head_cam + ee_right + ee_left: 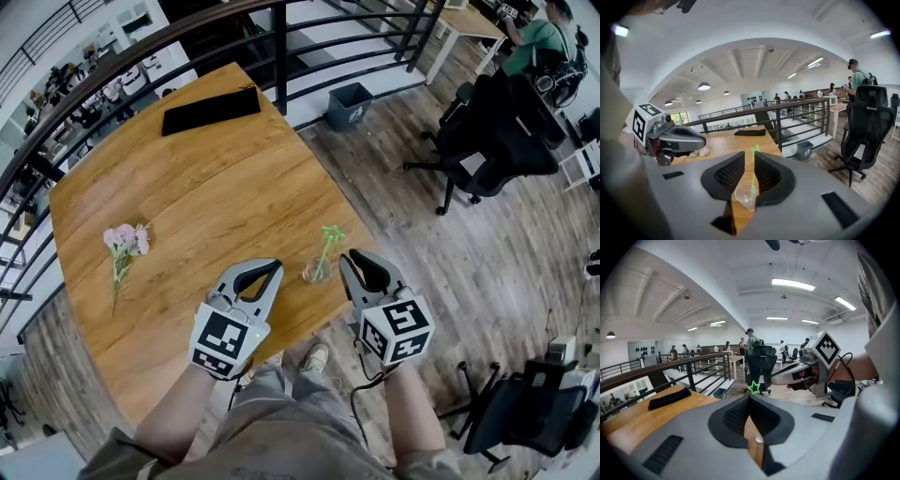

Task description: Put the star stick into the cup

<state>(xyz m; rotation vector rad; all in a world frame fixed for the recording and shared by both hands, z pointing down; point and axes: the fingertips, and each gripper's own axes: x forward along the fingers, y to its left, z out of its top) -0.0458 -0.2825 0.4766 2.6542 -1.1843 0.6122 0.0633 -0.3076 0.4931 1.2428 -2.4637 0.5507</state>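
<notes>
A clear plastic cup [315, 273] stands near the front edge of the wooden table [206, 187], between my two grippers. The green star stick [328, 240] stands in it and leans away from me, its star at the top. My right gripper [349, 259] is just right of the cup. Its jaws stand a little apart, and in the right gripper view the stick [752, 174] and cup [745, 197] show through the gap, with neither pad pressing on the stick. My left gripper [274, 268] sits just left of the cup, its tips together and empty. The star [754, 388] shows just past its tips.
Pink flowers [125, 242] lie on the table at the left and a black pouch [211, 111] at the far end. A dark railing [281, 47] runs behind the table. On the floor to the right are a grey bin [350, 103] and black office chairs [497, 131].
</notes>
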